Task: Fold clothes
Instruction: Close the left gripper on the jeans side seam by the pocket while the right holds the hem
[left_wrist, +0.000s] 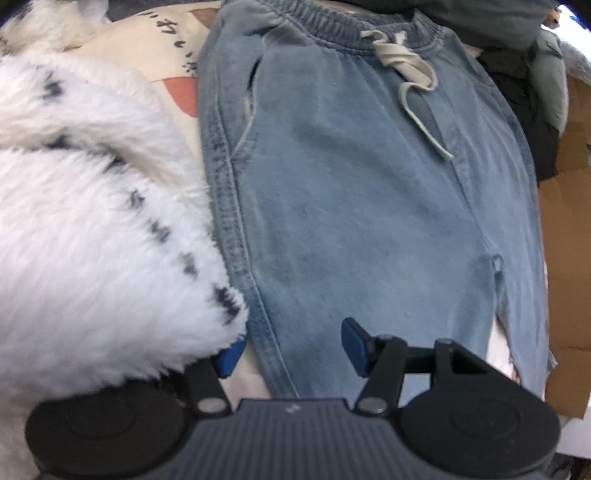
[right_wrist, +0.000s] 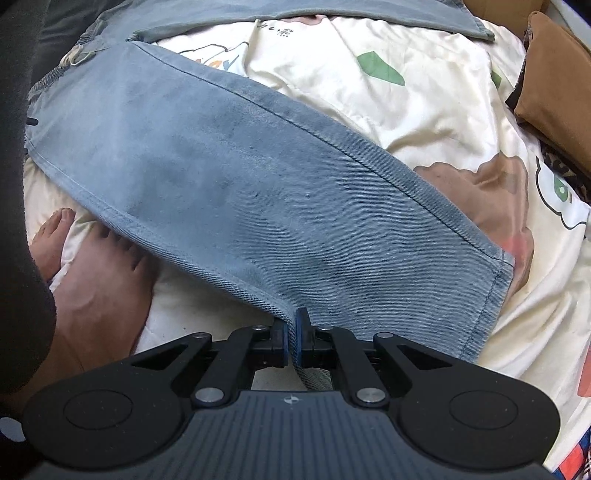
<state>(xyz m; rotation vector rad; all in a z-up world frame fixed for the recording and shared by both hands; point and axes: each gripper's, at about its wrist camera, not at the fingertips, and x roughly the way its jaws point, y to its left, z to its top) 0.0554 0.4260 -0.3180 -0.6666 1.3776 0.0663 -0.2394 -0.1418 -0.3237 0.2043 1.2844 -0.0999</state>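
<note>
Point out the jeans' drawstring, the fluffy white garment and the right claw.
drawstring (left_wrist: 406, 62): left wrist view, on the knotted cream cord at the waistband.
fluffy white garment (left_wrist: 103, 240): left wrist view, on its white pile.
right claw (right_wrist: 291, 341): right wrist view, between its fingertips, shut on the jeans (right_wrist: 258, 192) edge.

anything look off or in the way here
The fluffy white garment crowds the jeans' edge and covers one finger of the open left gripper. Bare feet rest beside the leg the right gripper pinches.
</note>
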